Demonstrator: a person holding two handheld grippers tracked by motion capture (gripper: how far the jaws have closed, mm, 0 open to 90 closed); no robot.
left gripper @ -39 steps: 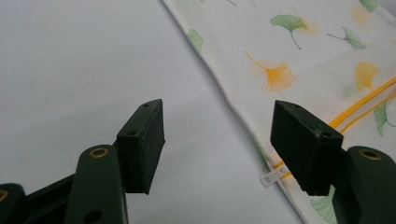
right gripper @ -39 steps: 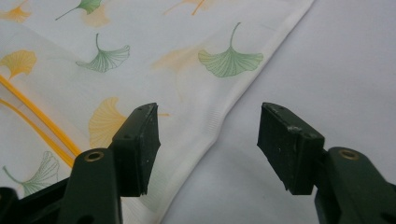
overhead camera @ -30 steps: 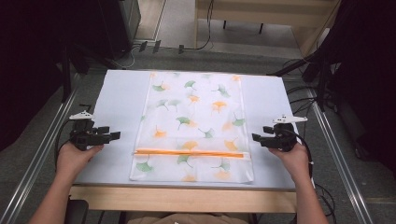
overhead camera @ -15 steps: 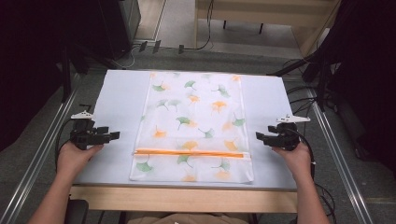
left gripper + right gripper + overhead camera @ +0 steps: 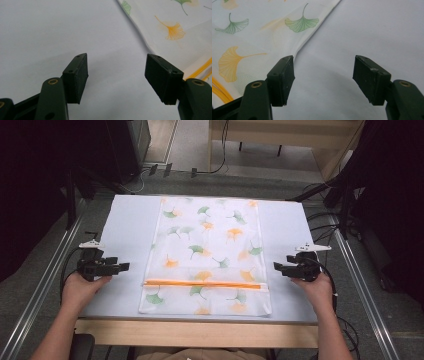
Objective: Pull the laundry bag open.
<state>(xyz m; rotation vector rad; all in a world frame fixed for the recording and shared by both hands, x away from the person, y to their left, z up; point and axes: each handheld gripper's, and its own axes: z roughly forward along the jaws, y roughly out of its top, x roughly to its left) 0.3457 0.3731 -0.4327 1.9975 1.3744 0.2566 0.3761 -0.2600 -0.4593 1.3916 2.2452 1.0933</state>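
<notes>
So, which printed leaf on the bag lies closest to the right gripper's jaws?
In the right gripper view, the green ginkgo leaf near the bag's edge; the orange leaf and the other green leaf lie farther in.

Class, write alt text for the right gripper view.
Two open black fingers hover over a pale table, holding nothing. A white leaf-print bag lies at upper left, its edge by the left finger.

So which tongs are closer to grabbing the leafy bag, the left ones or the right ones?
Probably the right tongs: they are open, pointing at the leafy bag, and in the right gripper view one pad sits at its edge. The left tongs are open too, but bare table lies between them and the bag.
</notes>
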